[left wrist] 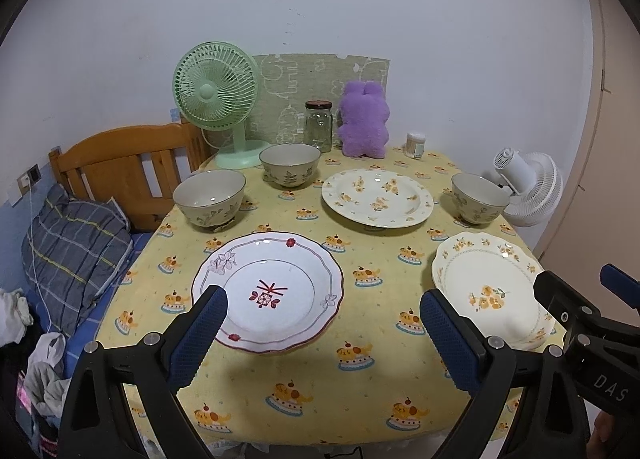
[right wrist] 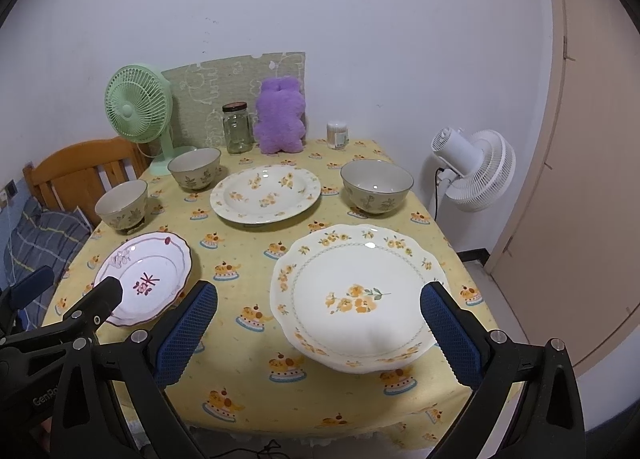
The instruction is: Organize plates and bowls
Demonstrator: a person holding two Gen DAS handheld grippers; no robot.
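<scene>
Left wrist view: left tool [left wrist: 320,333] wide, holding nothing, above near edge of bench [left wrist: 320,391]. Red-trim plate [left wrist: 267,291] sits just ahead between its fingers. Cream plate [left wrist: 490,289] at right, partly behind right finger. Deep plate [left wrist: 377,198] farther back at centre. Three bowls: left bowl [left wrist: 209,198], back bowl [left wrist: 289,165], right bowl [left wrist: 480,197]. Green fan [left wrist: 216,93], jar [left wrist: 319,125], purple toy [left wrist: 363,121] along back.

Right wrist view: right tool [right wrist: 318,333] wide, holding nothing, over cream plate [right wrist: 354,295]. Red-trim plate [right wrist: 144,279] at left, left tool's tip in front of it. Deep plate [right wrist: 265,193] and the bowls are apart, unstacked. White fan [right wrist: 474,169] beside bench.
</scene>
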